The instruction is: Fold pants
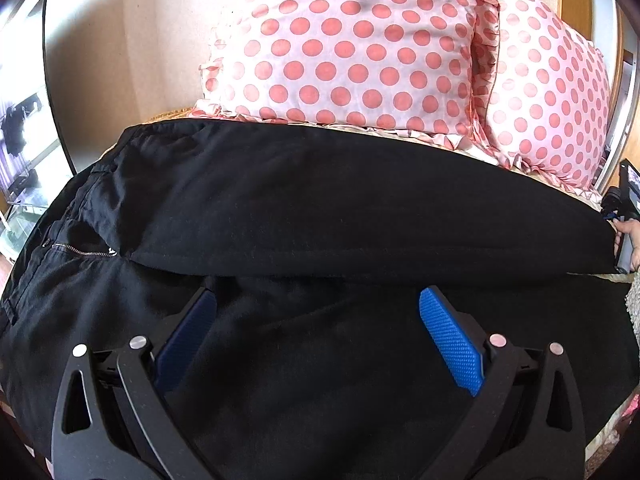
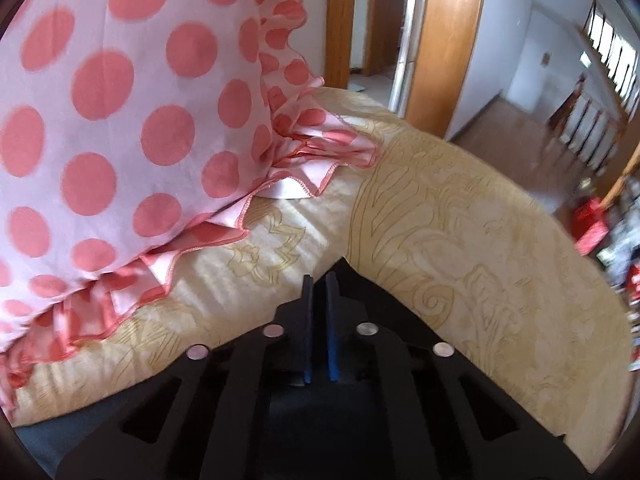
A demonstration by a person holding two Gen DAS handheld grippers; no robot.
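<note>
The black woven-cloth pants (image 1: 304, 208) are seen in the left wrist view spread across the middle and lower frame, matte and lightly creased. Their long axis runs left to right: the waistband, belt loops and a metal zipper (image 1: 78, 250) lie at the left edge, and the leg ends reach the right edge. One leg is laid as a long, gently curved band above the other, with a hemmed edge showing between them.

The left gripper (image 1: 318, 312) is held over the lower leg with its blue, knurled pads (image 1: 450, 340) spread wide and nothing between them. At the far right edge of that view the right gripper (image 1: 626, 216) is partly seen at the leg ends. In the right wrist view the right gripper (image 2: 319, 280) is shown with its pads drawn nearly together; black cloth appears around them, but whether it is pinched cannot be told.

Behind the pants, two plump pink pillows with coral polka dots and ruffled edges (image 1: 352, 44) are propped. Only the right wrist view shows the cream bedcover with a gold leaf pattern (image 2: 460, 240) and a glossy wooden door frame (image 2: 444, 40) in the upper right.
</note>
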